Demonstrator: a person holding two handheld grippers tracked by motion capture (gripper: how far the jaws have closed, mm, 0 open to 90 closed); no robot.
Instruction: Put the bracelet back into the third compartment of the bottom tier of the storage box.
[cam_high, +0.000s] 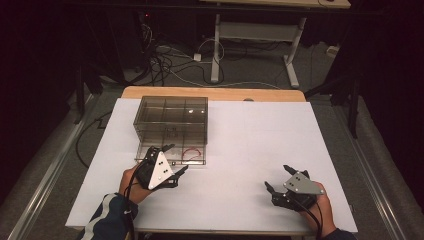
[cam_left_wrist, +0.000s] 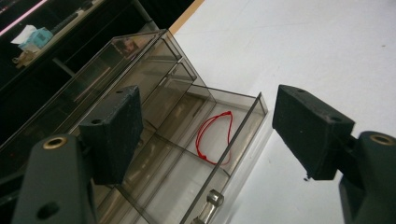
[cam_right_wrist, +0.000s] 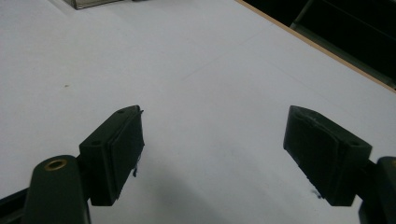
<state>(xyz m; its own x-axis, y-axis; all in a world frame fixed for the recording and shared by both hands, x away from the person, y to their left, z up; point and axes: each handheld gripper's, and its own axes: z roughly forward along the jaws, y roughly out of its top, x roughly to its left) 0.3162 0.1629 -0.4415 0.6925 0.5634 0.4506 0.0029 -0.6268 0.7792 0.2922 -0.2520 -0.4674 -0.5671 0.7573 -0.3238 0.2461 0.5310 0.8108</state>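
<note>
At the surface's (cam_high: 240, 150) ten o'clock, the red cord loop (cam_left_wrist: 215, 137) lies in the smoky organizer's open drawer (cam_left_wrist: 243, 135); the left claw (cam_high: 169, 159), gaping empty above it, could snag the drawer front, while the right claw (cam_high: 279, 179) rests open.

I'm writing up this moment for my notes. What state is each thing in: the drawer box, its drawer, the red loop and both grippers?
Drawer box: upright on the table, clear, bottom drawer out.
Drawer: pulled open, divided into compartments.
Red loop: lying flat in one drawer compartment.
Left gripper: open, at the drawer, holding nothing.
Right gripper: open over the bare table, holding nothing.
</note>
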